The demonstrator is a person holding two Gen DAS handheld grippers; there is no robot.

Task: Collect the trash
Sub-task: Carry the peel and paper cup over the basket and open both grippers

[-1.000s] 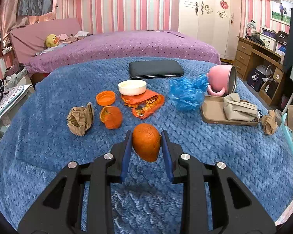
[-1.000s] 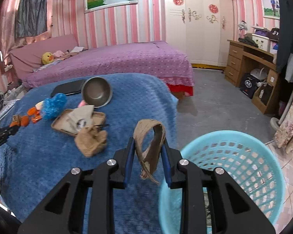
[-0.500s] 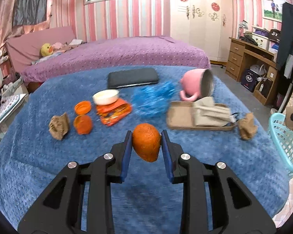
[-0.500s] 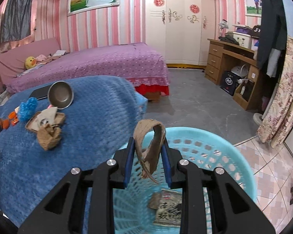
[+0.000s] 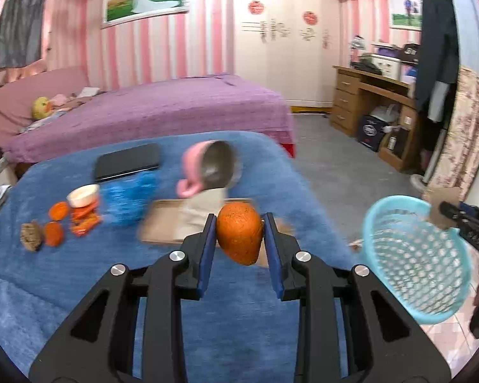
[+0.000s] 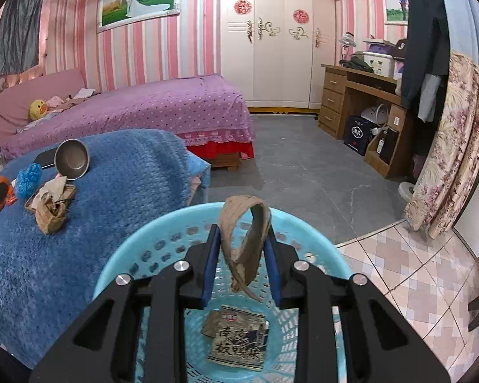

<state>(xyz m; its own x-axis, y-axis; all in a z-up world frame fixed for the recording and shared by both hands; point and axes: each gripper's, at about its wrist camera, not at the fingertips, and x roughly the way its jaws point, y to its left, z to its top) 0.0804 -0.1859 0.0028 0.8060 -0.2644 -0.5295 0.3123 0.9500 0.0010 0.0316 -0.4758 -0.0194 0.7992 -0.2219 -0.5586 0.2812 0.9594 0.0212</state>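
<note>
My left gripper point(image 5: 239, 239) is shut on an orange peel point(image 5: 239, 236) and holds it above the blue blanket point(image 5: 79, 274), left of the light blue basket point(image 5: 415, 255). My right gripper point(image 6: 243, 249) is shut on a brown paper scrap point(image 6: 244, 242) and holds it over the basket point(image 6: 163, 245), which holds a printed wrapper point(image 6: 238, 340). A crumpled brown paper point(image 6: 51, 215) lies on the blanket point(image 6: 79, 239). More orange peels point(image 5: 55, 223), a snack wrapper point(image 5: 84, 220) and a brown paper ball point(image 5: 32, 241) lie at the left.
A brown tray point(image 5: 166, 223) with folded paper, a tipped pink mug point(image 5: 204, 166), a blue plastic bag point(image 5: 127, 198), a white bowl point(image 5: 83, 195) and a black case point(image 5: 127, 161) sit on the blanket. A purple bed and a wooden desk point(image 6: 361, 105) stand behind.
Both grippers have swung right. The right gripper with its paper scrap moved from beside the basket to over it. The left gripper carried the orange peel toward the blanket's right end.
</note>
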